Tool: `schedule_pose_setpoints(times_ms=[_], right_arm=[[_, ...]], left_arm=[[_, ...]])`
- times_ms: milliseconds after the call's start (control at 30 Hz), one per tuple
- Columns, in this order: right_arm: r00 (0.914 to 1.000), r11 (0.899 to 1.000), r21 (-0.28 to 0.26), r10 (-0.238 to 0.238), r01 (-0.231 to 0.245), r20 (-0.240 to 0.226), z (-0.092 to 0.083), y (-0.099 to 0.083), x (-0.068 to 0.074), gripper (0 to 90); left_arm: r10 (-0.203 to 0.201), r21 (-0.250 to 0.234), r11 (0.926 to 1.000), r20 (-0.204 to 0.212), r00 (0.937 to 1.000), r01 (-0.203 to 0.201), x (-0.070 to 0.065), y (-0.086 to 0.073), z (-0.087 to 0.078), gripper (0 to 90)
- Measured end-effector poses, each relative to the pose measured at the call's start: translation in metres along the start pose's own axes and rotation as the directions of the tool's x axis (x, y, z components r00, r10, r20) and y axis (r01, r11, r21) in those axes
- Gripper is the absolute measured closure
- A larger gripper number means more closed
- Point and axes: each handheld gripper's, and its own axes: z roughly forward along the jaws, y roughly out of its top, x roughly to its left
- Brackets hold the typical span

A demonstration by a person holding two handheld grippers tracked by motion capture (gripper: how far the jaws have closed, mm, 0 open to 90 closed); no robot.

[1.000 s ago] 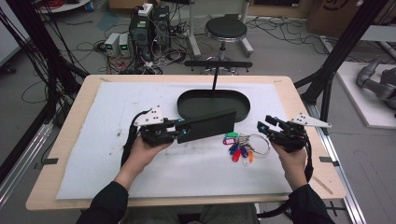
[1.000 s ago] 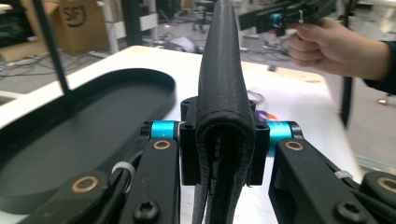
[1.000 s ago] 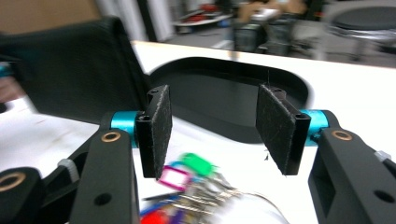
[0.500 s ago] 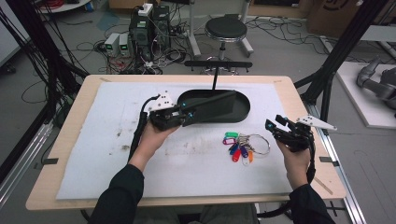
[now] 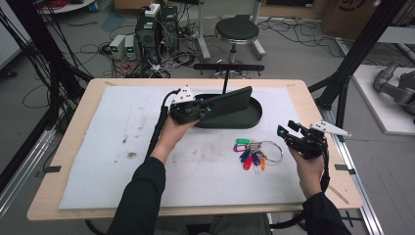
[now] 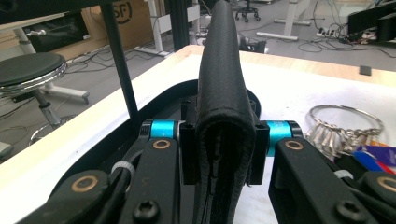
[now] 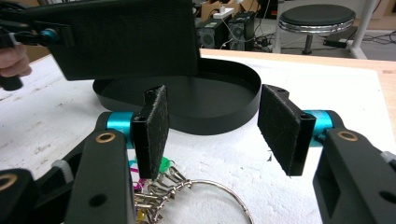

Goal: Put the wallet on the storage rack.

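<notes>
wallet [image 5: 229, 101], one, clamped in left gripper [image 5: 205, 108] over one tray [image 5: 249, 120]; right gripper [image 5: 289, 133] gapes beside one key bunch [image 5: 254, 152].

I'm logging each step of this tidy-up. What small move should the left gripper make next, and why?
Probably lower the black wallet into the black oval tray: the left gripper grips it just above the tray, not yet resting inside.

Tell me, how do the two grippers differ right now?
The left gripper is shut on a black wallet, held above the black tray; the right gripper is open and holds nothing. The left is over the tray, the right beside the keys. Both have black jaws.
</notes>
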Motion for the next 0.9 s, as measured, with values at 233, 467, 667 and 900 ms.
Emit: schedule_pose_setpoints(times_ms=[233,467,667,900], right_arm=[[1.0,1.0,0.003,-0.006,0.006,0.0,0.002,0.0,0.0,44.1],[0.9999,1.0,0.006,-0.011,0.011,-0.004,0.004,-0.001,0.0,44.1],[0.9999,1.0,0.008,-0.015,0.015,-0.004,0.005,-0.001,0.001,44.1],[0.9997,1.0,0.01,-0.024,0.024,-0.002,0.006,-0.001,0.002,44.1]], left_arm=[[0.001,-0.011,0.9999,-0.008,1.0,-0.001,0.009,-0.008,0.023,73.3],[-0.017,0.028,0.9994,-0.02,0.9997,0.018,0.016,-0.021,0.04,73.2],[-0.051,0.047,0.9975,-0.044,0.9977,0.053,0.022,-0.031,0.046,73.2],[-0.074,0.04,0.9963,-0.054,0.9958,0.077,0.026,-0.038,0.049,73.1]])
